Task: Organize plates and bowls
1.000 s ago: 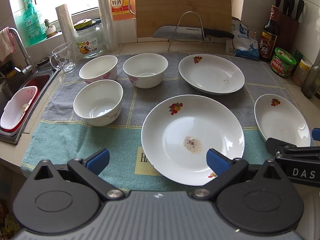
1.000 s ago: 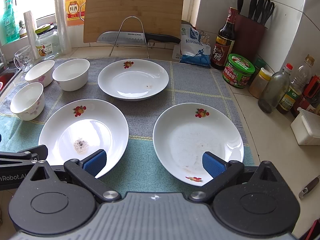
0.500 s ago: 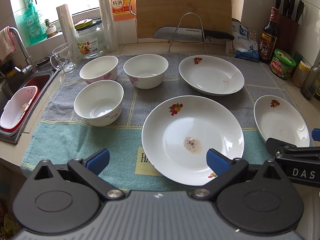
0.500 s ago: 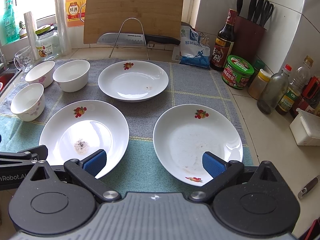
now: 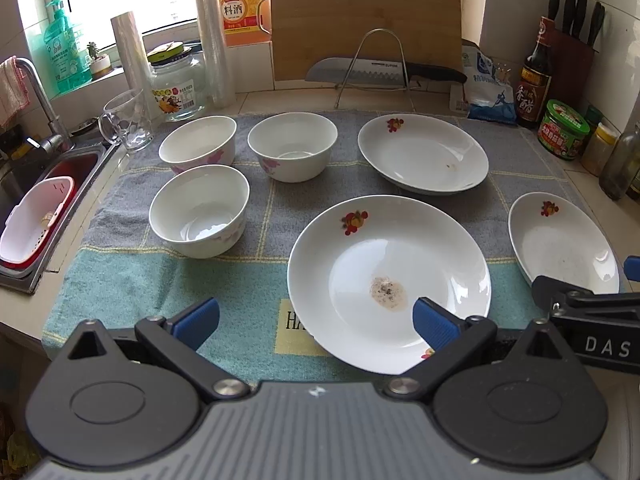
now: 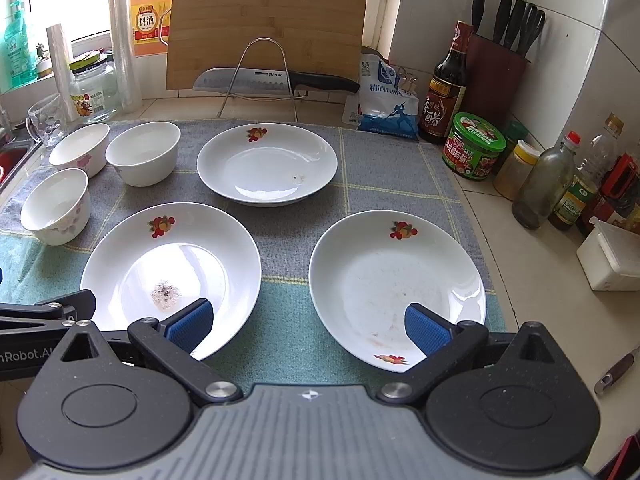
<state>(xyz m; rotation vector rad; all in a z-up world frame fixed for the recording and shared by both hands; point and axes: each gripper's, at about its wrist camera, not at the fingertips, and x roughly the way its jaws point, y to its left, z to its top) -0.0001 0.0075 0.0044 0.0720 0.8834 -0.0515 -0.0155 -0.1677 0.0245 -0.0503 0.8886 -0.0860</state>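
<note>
White plates lie beneath both wide-open grippers: left gripper over the stained plate, right gripper beside the right plate.

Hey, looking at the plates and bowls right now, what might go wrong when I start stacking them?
The near left plate has a wet, speckled residue patch, so a plate stacked on it would likely get smeared. The right plate sits near the towel's front corner and may slide off the counter if nudged. Both grippers are open, and glazed rims could slip from a shallow pinch.
</note>
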